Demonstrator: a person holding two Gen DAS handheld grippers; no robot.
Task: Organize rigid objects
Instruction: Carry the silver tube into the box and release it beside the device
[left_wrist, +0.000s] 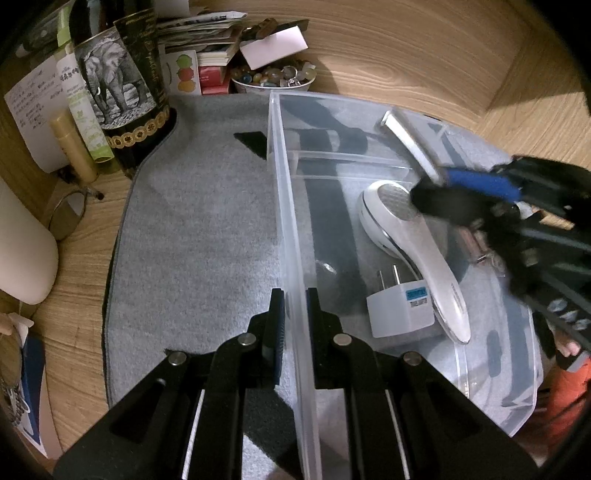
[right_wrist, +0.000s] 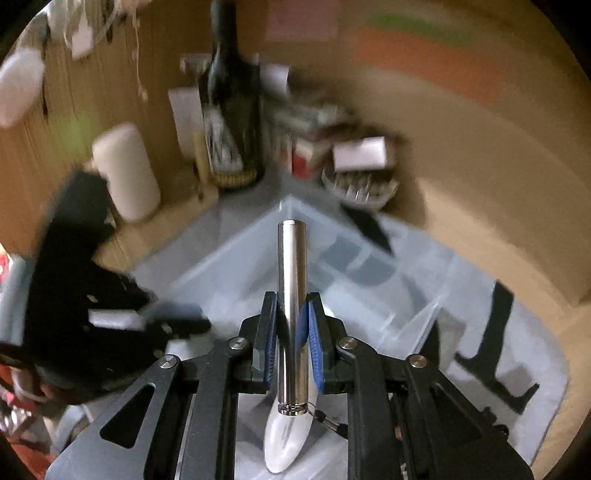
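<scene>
A: What am I looking at, biggest thing first?

B: I see a wood-grain counter with a grey felt mat spread over it. On the mat stands a clear plastic organiser bin with dividers.

A: And behind the mat?

B: A dark glass bottle with an elephant label stands at the mat's far left corner. Beside it sits a small white bowl of coloured stones, in front of a stack of papers and small boxes.

A: What lies in the bin?

B: In the near compartment I see a white handheld device with a round metal mesh head, lying flat with its handle towards me. A white plug adapter with two metal prongs rests just beside that handle, touching it.

A: Where are your grippers?

B: My left gripper straddles the bin's near-left wall, jaws narrow and clamped on that wall, one pad inside and one outside. My right gripper is over the bin, above the white device.

A: Holding anything?

B: Yes. Its jaws are pinched on a slim polished metal cylinder, gripped around the middle of its length. The cylinder points forward along the fingers, its far end over the bin's far compartments. From the left wrist view it slants above the divider. The right view is blurred at the edges.
</scene>
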